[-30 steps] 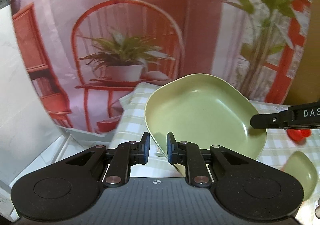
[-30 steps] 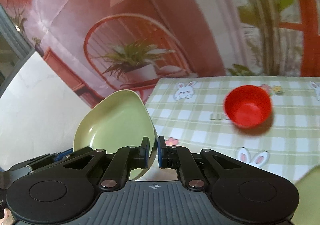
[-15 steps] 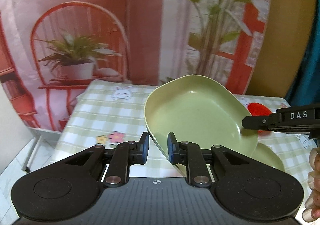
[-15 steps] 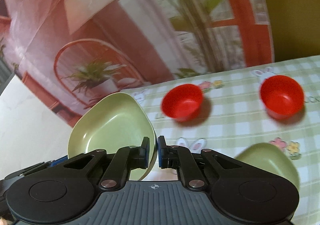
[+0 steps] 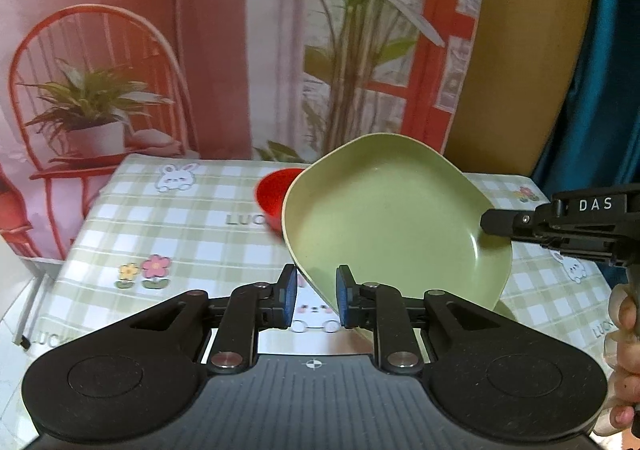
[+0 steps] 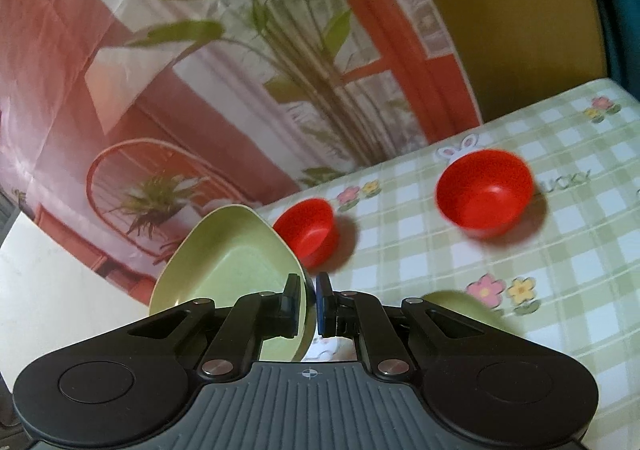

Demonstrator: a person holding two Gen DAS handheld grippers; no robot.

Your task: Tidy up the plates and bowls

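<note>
A light green plate [image 5: 392, 222] is held tilted in the air above the checked tablecloth [image 5: 168, 226]. My right gripper [image 6: 307, 306] is shut on its rim; the plate [image 6: 240, 274] fills the lower left of the right wrist view. The right gripper's tip [image 5: 516, 224] also shows at the plate's right edge in the left wrist view. My left gripper [image 5: 313, 298] is open, its fingers on either side of the plate's near rim without pinching it. A second green plate [image 6: 456, 304] lies on the table below. Two red bowls [image 6: 308, 230] [image 6: 486, 192] stand on the cloth.
A printed backdrop [image 5: 200, 50] with a red chair and plants hangs behind the table. A yellow panel [image 5: 520, 50] and blue cloth [image 5: 600, 90] stand at the right. The table's left edge [image 5: 72, 234] drops to a white floor.
Both grippers have swung right with the green plate, over the table. A red bowl now shows behind the plate in the left view; the left jaws stayed open.
</note>
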